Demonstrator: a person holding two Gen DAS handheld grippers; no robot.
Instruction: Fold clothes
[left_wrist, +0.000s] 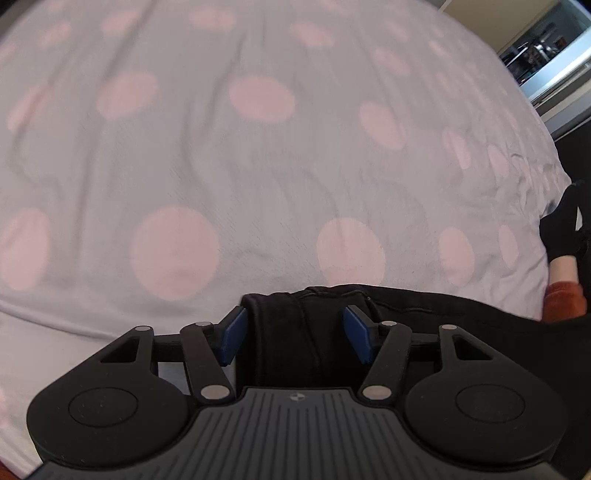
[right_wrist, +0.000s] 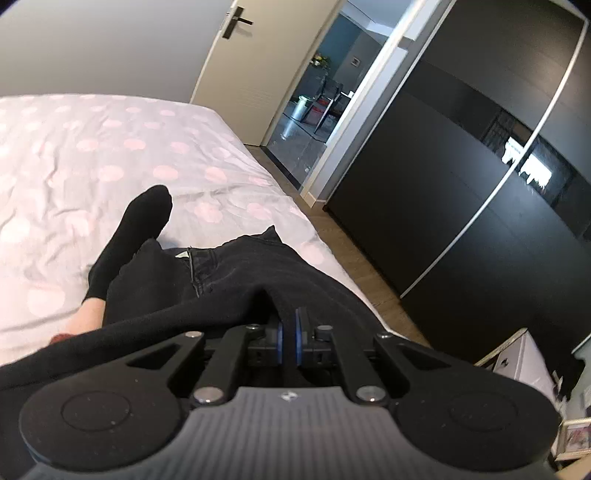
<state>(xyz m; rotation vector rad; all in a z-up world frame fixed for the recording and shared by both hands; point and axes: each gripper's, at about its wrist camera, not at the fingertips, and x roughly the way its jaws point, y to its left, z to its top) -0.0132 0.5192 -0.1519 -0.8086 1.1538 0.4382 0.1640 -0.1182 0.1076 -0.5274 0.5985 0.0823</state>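
Black jeans (right_wrist: 229, 269) lie along the near edge of a bed with a grey sheet with pink dots (right_wrist: 110, 155), the zip and waistband facing up. My right gripper (right_wrist: 289, 332) is shut on a raised fold of the black fabric. In the left wrist view my left gripper (left_wrist: 295, 332) points down over a folded end of the jeans (left_wrist: 306, 325). Its blue pads (left_wrist: 234, 334) stand apart on either side of that fold, with the cloth between them but not visibly squeezed.
A person's foot in a black sock (right_wrist: 136, 229) rests on the bed beside the jeans, also at the right edge as the sock (left_wrist: 563, 221) above an orange cuff (left_wrist: 565, 299). A black wardrobe (right_wrist: 480, 184) and an open doorway (right_wrist: 317, 96) stand right of the bed.
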